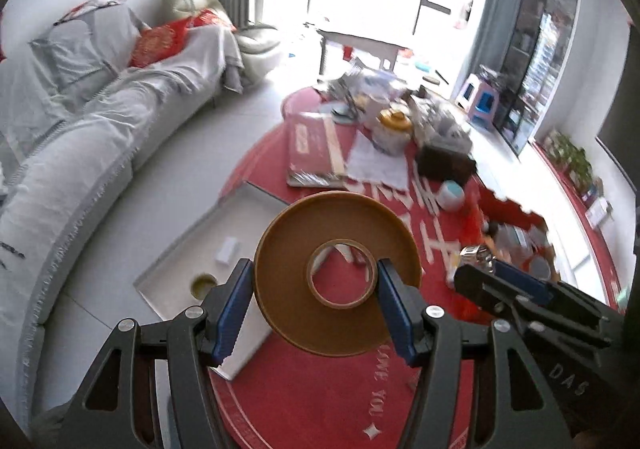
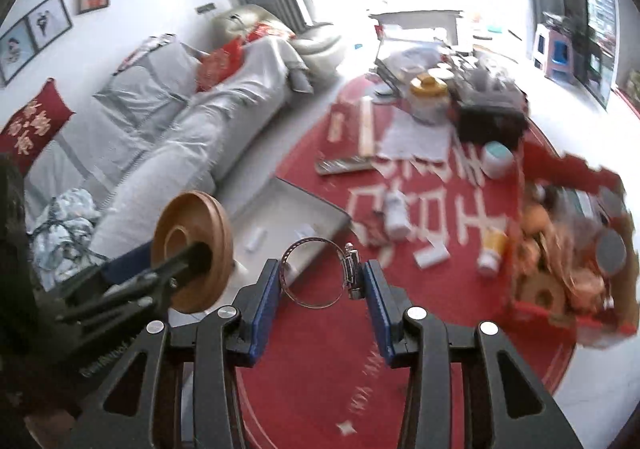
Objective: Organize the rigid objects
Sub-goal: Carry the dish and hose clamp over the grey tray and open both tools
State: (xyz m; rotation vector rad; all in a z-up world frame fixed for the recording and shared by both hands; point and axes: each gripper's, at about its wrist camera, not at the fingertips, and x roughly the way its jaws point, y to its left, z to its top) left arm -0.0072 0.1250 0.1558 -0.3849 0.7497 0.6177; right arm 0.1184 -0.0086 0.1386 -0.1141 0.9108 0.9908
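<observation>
While both claws hang above the round red rug (image 1: pixel 320 389), I note the room from left to right. Far left: a long grey sofa (image 1: pixel 80 153) with a red cushion (image 1: pixel 160 43) against the white wall, pale floor tiles in front of it. A shallow white tray (image 1: pixel 192 257) lies partly on the tiles and partly on the rug's left edge, with a small roll and a white slip in it.

My left claw (image 1: pixel 316 301) is clenched on a wide brown tape roll (image 1: pixel 340 233), blue pads pressing both sides, the roll lifted clear of the rug. Behind it on the rug: a flat red box (image 1: pixel 312 145), white papers, a yellow-lidded jar (image 1: pixel 394 125), a dark box (image 1: pixel 446 163).

My right claw (image 2: pixel 322 285) grips a metal hose clamp (image 2: pixel 316 273), its screw housing against the right pad, the band touching the left; the clamp is off the rug. To the right sits a red cardboard box (image 2: pixel 572 249) crowded with items, blurred. A white bottle (image 2: pixel 394 215) and a yellow tube (image 2: pixel 494 247) lie on the rug beside it. Bright window at the back.
</observation>
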